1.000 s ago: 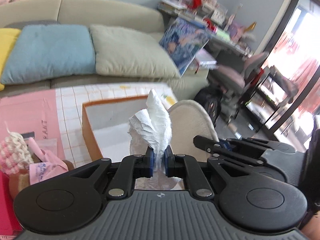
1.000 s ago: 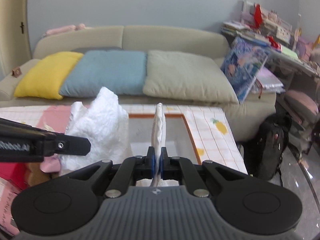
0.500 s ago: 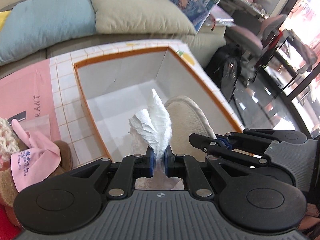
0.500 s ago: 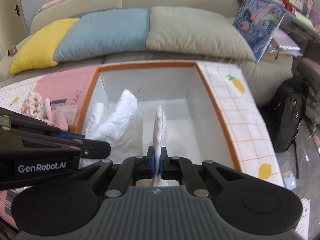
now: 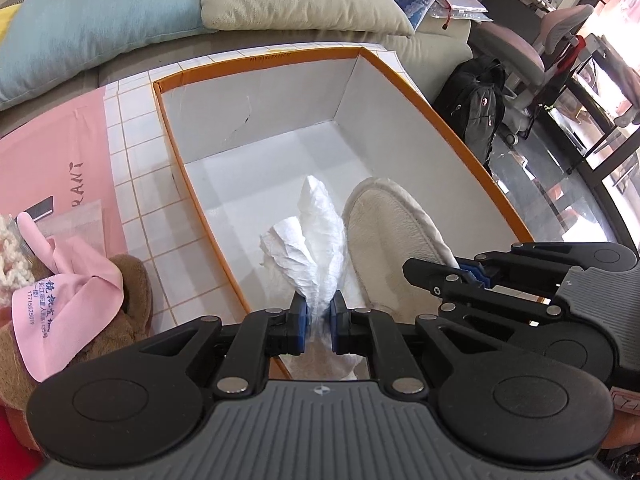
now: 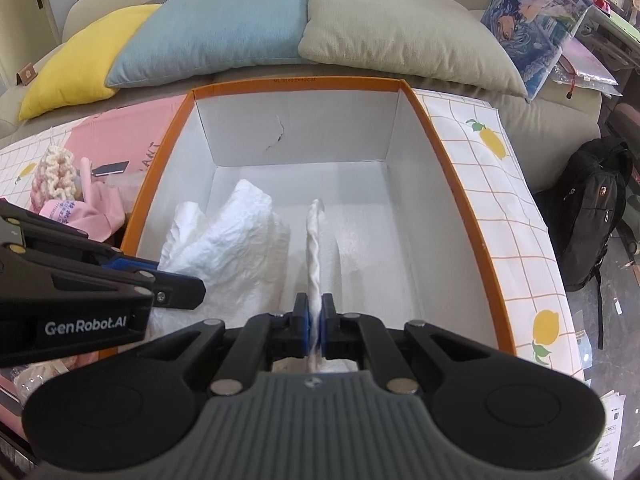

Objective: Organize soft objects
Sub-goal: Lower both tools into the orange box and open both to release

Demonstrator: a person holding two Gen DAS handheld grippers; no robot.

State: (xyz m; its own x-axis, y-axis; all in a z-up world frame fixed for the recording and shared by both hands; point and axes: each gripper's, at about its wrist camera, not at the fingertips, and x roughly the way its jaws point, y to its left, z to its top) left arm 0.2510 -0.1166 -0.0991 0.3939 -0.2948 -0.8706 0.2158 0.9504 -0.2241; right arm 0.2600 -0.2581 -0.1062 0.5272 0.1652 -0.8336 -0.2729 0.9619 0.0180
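A: Holding both at once, then? What has each one got?

B: The left gripper [image 5: 319, 322] has its jaws pinched on a crumpled white wad [image 5: 316, 236], tissue or thin fabric by the look of it. The right gripper [image 6: 316, 322] is pressed together on the thin edge of a pale slipper [image 6: 315, 240]. Both things hang over the open box [image 6: 452, 184], low inside its walls.

A: How do you reckon they'll handle?

B: Light and limp, I'd judge. The wad will crush to nothing wherever it's squeezed, so any bunched fold is a fair hold. The slipper looks soft but has a corded rim, and that rim seems the sensible place to grip; held there it dangles flat. Neither looks slippery or breakable.

A: Do the two cameras agree?

B: They fill each other in. The right view sees the slipper edge-on, only a narrow strip; the left view shows its broad cream sole [image 5: 392, 248] and the right gripper [image 5: 474, 272] closed on it from the side. The right view gives the wad [image 6: 228, 240] as a wide crumpled sheet, and shows that the box floor is bare beyond them. The left view alone shows a pink cloth [image 5: 64, 300] on something brown beside the box.
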